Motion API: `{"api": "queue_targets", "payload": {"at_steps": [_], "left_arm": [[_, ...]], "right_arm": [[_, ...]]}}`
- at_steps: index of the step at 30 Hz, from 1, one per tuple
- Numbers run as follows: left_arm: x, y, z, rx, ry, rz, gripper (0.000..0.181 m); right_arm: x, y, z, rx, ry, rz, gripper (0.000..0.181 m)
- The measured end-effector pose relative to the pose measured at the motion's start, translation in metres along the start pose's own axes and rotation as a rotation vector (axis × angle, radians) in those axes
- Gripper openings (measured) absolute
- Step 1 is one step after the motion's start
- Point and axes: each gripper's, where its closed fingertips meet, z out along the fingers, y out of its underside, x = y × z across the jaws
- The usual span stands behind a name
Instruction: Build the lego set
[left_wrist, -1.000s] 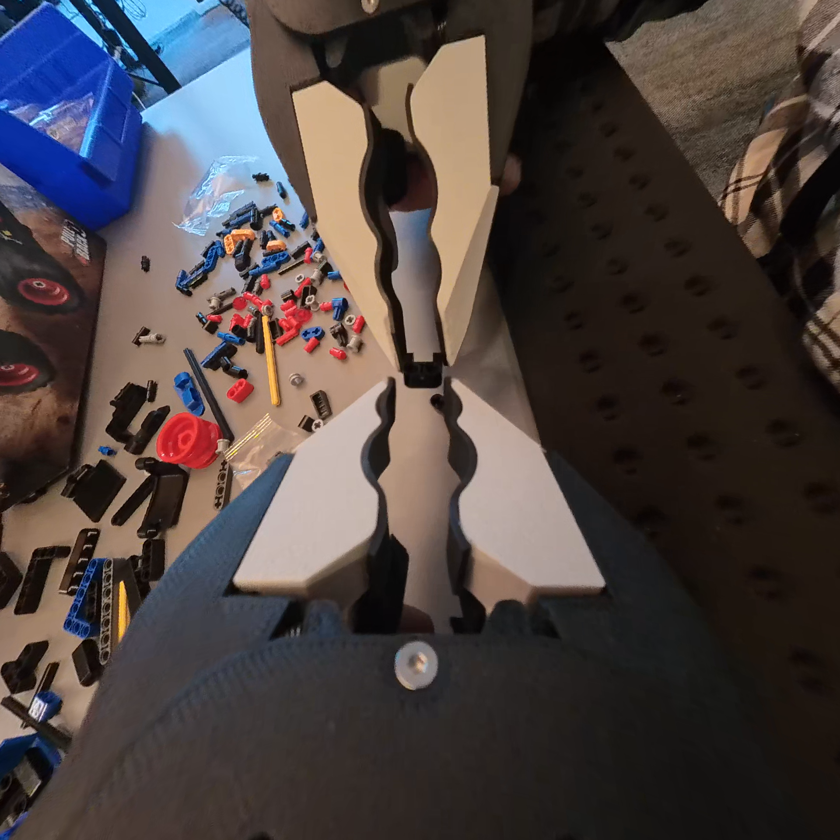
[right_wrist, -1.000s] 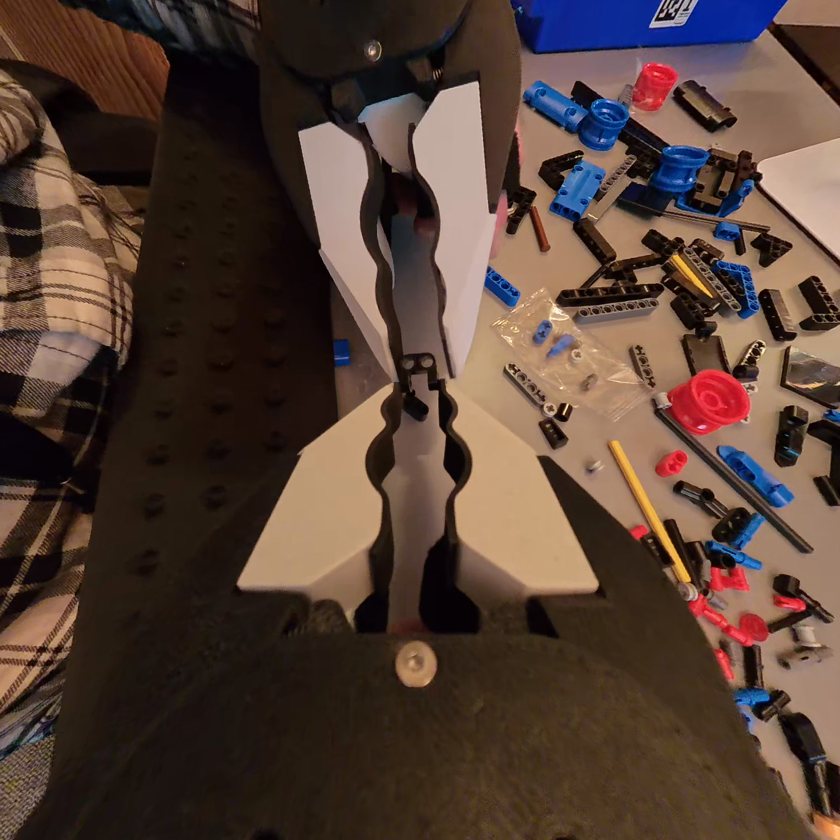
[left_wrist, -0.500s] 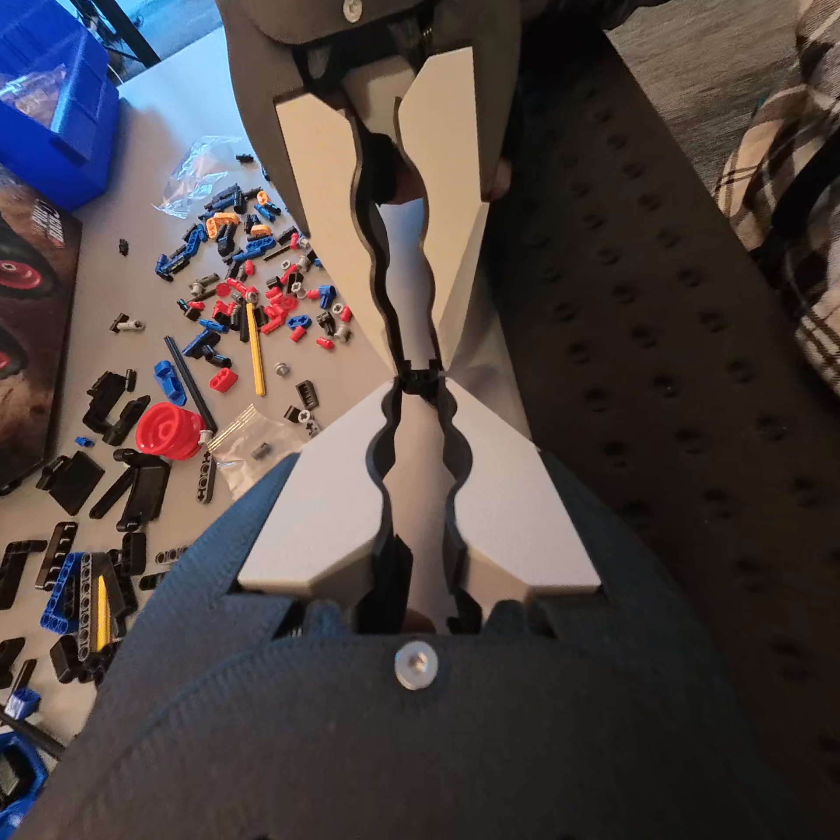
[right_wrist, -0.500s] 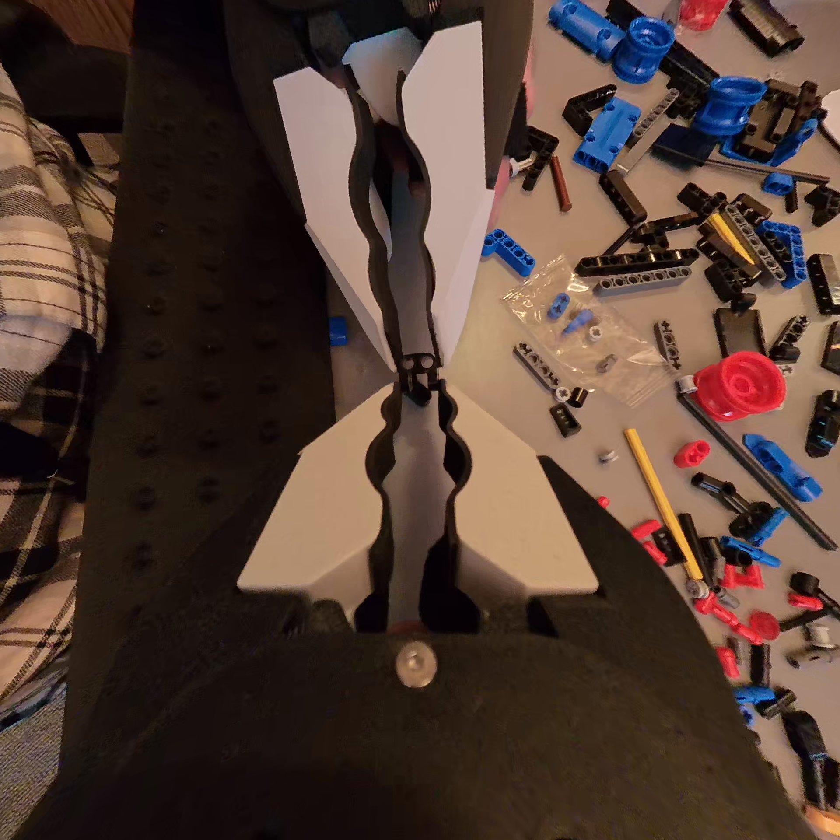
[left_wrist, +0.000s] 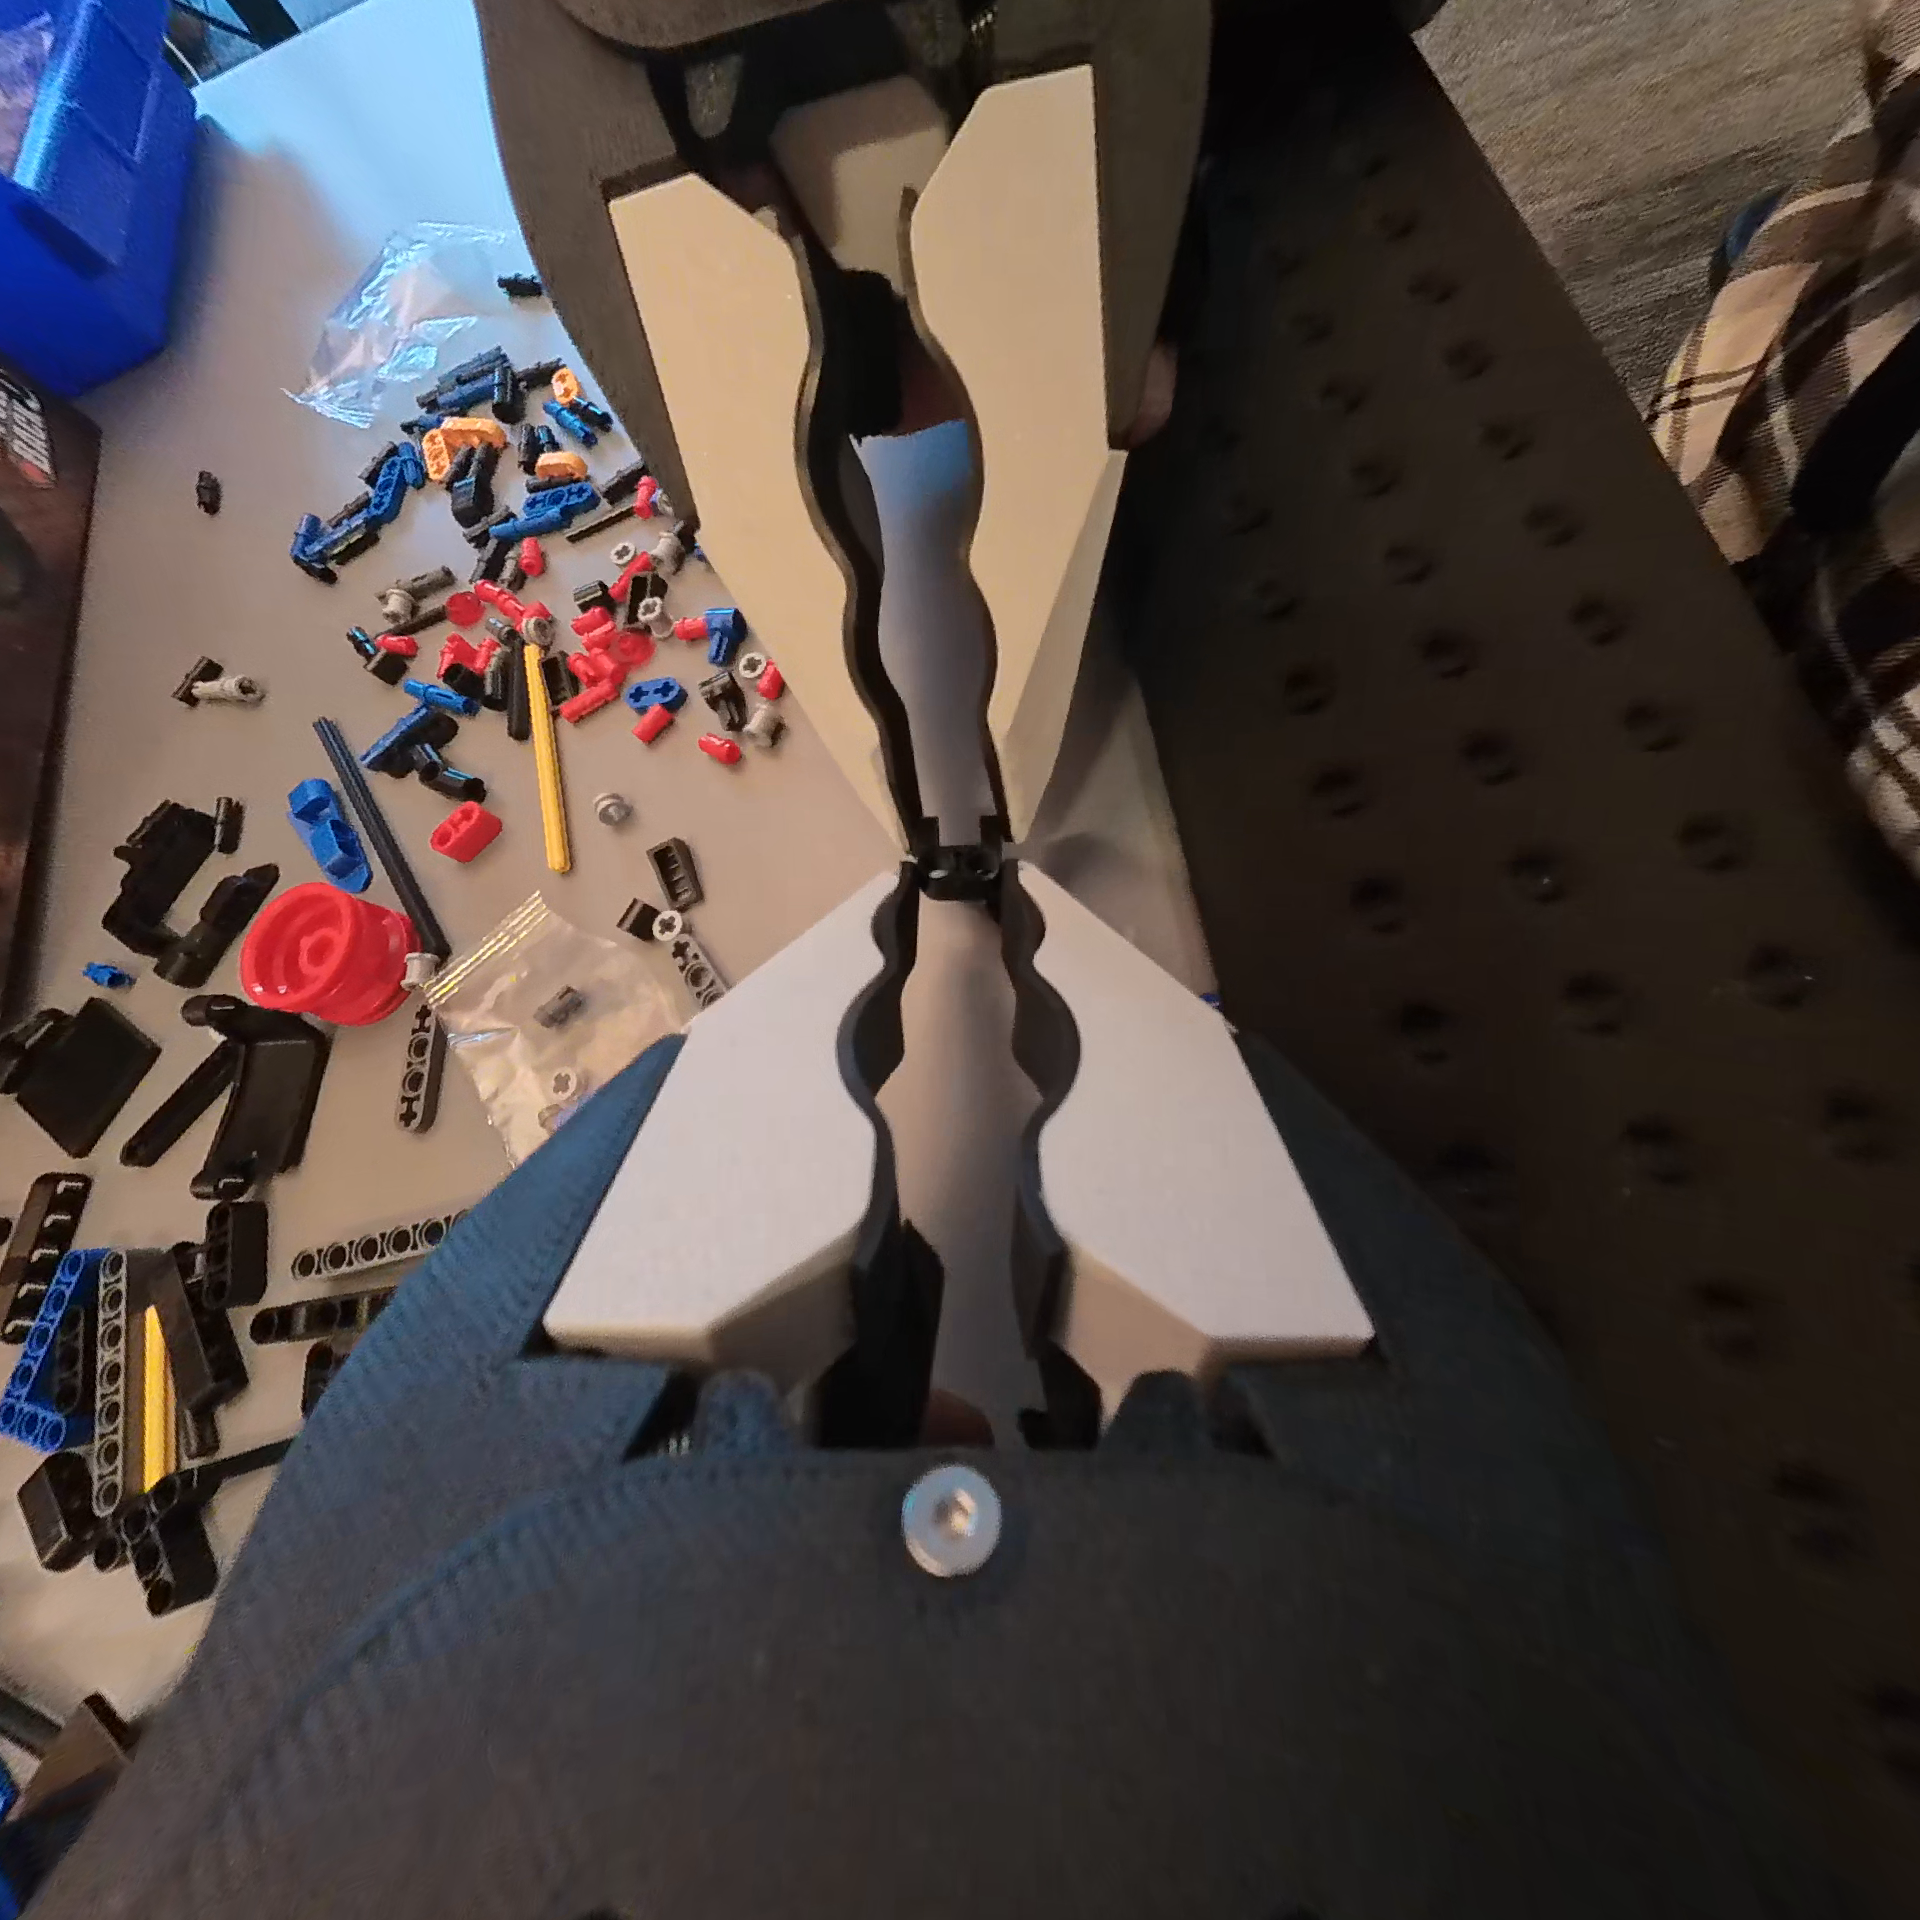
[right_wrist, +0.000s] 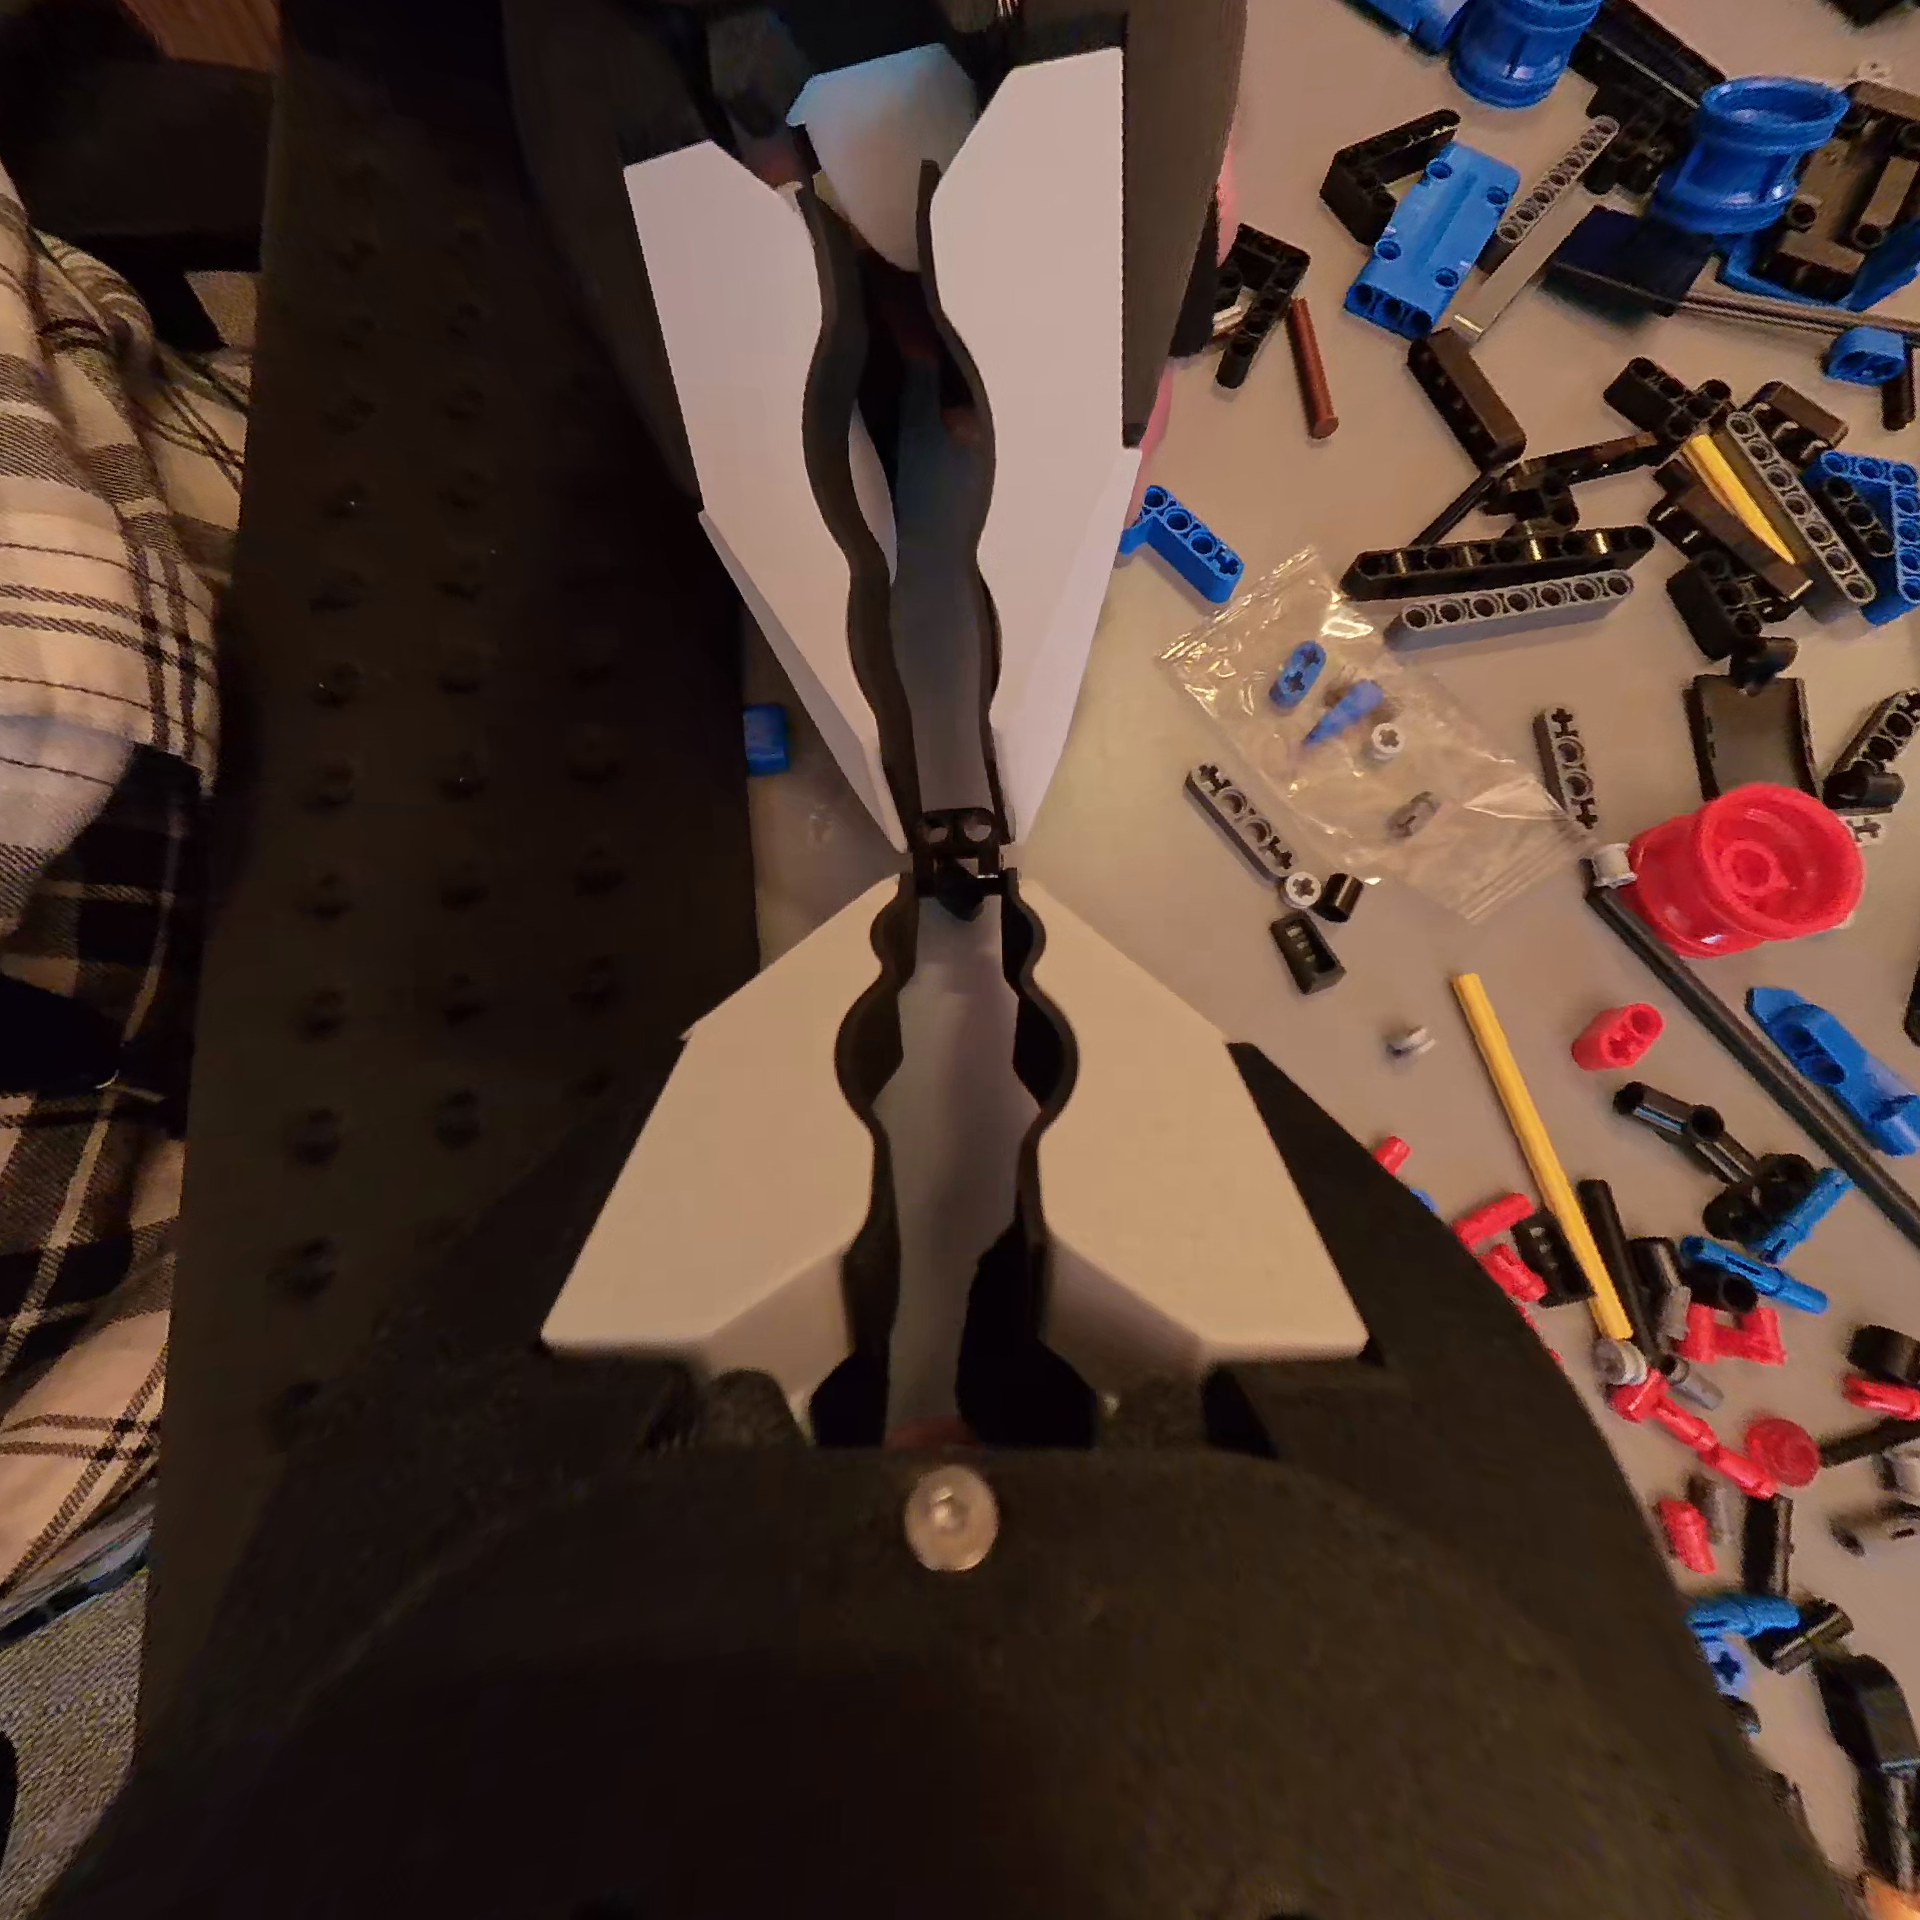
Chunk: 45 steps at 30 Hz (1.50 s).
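My two grippers meet tip to tip above the near edge of the grey table (left_wrist: 208, 644). In the left wrist view my left gripper (left_wrist: 958, 891) is at the bottom and the right gripper (left_wrist: 963, 826) comes in from the top. A small black two-hole connector (left_wrist: 961, 865) sits between the tips. In the right wrist view my right gripper (right_wrist: 961, 902) is shut on a small black pin piece (right_wrist: 961, 891). The left gripper (right_wrist: 958, 823), opposite it, is shut on the two-hole connector (right_wrist: 956, 831). The two pieces touch.
Loose red, blue and black pieces litter the table, with a red wheel (left_wrist: 312, 956), a yellow axle (left_wrist: 548, 758), a clear bag (right_wrist: 1361, 738) and blue wheels (right_wrist: 1745, 145). A blue bin (left_wrist: 73, 208) stands far left. A dark dimpled strip (left_wrist: 1507, 831) and plaid cloth (right_wrist: 83, 582) border the table. The grippers are tip to tip, or close to it. The right tips stand about 11 cm off the yellow axle (left_wrist: 548, 758). Look for it in the right wrist view (right_wrist: 1532, 1134) too.
The two grippers have closed the small gap between them. The black pieces were apart a second ago and now touch. Both views have shifted slightly over the table.
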Motion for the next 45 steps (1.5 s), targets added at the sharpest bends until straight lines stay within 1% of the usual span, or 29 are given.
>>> {"api": "queue_targets", "payload": {"at_steps": [10, 16, 28, 33, 38, 45], "left_arm": [[0.0003, -0.0032, -0.0005, 0.017, 0.003, -0.005, 0.014], [0.0024, 0.0009, 0.0021, -0.004, 0.014, -0.007, 0.014], [0.0018, 0.0017, 0.0025, 0.006, 0.044, -0.073, 0.014], [0.0026, 0.0019, 0.0038, -0.002, 0.062, -0.08, 0.014], [0.0025, 0.0024, 0.0022, 0.005, 0.072, -0.1, 0.014], [0.0017, 0.004, 0.0014, 0.001, 0.076, -0.114, 0.014]], "right_arm": [[-0.0009, -0.0017, -0.0036, -0.002, -0.031, 0.011, 0.014], [-0.0017, 0.0018, -0.0001, -0.015, -0.041, 0.015, 0.014], [-0.0005, 0.0024, 0.0002, -0.019, -0.06, 0.044, 0.014], [-0.0007, 0.0071, 0.0031, -0.051, -0.072, 0.044, 0.014], [-0.0003, 0.0058, 0.0023, -0.067, -0.077, 0.037, 0.013], [0.0001, 0.0048, 0.0026, -0.174, -0.09, -0.015, 0.013]]}}
